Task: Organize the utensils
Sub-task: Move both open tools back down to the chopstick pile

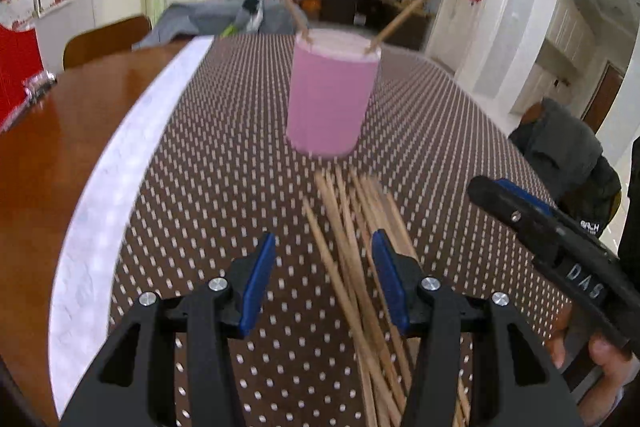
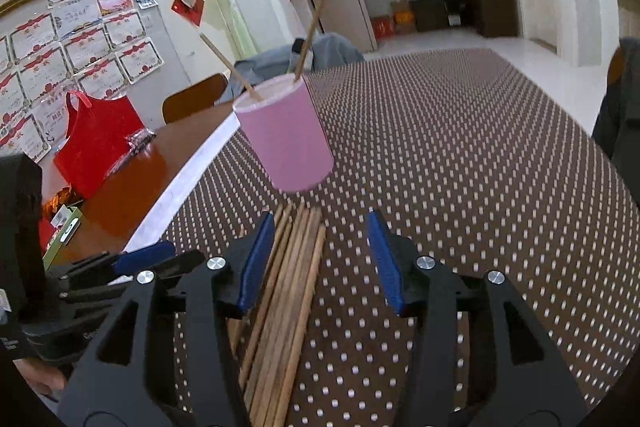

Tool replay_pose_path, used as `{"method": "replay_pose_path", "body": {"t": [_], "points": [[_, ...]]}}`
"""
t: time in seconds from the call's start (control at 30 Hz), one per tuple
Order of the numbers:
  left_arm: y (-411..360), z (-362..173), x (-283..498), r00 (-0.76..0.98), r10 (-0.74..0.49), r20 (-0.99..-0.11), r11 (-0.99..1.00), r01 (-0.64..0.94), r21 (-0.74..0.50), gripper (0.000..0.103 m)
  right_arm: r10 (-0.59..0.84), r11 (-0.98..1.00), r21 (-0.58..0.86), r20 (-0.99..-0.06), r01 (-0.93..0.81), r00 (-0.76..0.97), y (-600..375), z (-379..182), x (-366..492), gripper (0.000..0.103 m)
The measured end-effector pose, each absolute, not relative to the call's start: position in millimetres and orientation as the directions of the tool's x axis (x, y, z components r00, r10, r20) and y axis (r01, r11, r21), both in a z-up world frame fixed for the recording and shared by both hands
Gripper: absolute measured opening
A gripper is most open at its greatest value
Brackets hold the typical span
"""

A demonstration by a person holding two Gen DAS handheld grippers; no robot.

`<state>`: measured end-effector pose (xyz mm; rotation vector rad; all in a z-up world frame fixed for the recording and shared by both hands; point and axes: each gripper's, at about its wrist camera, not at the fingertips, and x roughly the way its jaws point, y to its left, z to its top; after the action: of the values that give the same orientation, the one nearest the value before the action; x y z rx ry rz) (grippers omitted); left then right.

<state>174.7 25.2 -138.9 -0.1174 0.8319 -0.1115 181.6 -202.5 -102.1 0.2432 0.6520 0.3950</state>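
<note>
A pink cup (image 1: 332,99) (image 2: 288,135) stands upright on the dotted brown mat, with two wooden chopsticks (image 1: 408,13) (image 2: 228,63) leaning out of it. A loose pile of chopsticks (image 1: 352,227) (image 2: 288,287) lies on the mat just in front of the cup. My left gripper (image 1: 323,243) hangs open over the pile's left side; a few sticks run under and between its blue pads without being pinched. My right gripper (image 2: 320,223) is open too, low over the same pile, the sticks lying by its left pad. Each gripper shows at the edge of the other's view (image 1: 496,191) (image 2: 160,257).
The mat's white border (image 1: 120,163) meets bare wooden table (image 1: 48,147) on the left. A red bag (image 2: 96,143) stands there by the wall. A grey cloth (image 1: 212,17) lies at the far end. A chair with a dark jacket (image 1: 560,147) is on the right.
</note>
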Motion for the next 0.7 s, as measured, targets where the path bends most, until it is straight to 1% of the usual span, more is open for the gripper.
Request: {"method": "replay_pose_path", "body": {"t": [0.2,0.33,0.7], "points": [[25,-154,172,0.626,-0.153,-0.765,0.985,0.034,-0.169,0.05,0.435,0.897,0.352,-0.584,-0.268,0.685,-202,-115,177,0.052],[19,-162,172,0.604,-0.131,-0.786,0.99,0.036,-0.137,0.05,0.442,0.892,0.373,-0.605,-0.255,0.663,-199,-125,178,0.053],[21,-173,178,0.578,-0.109,-0.808,0.99,-0.011,-0.142,0.05,0.491,0.859,0.463,-0.618,-0.219,0.614,-212,-139,182,0.054]]}}
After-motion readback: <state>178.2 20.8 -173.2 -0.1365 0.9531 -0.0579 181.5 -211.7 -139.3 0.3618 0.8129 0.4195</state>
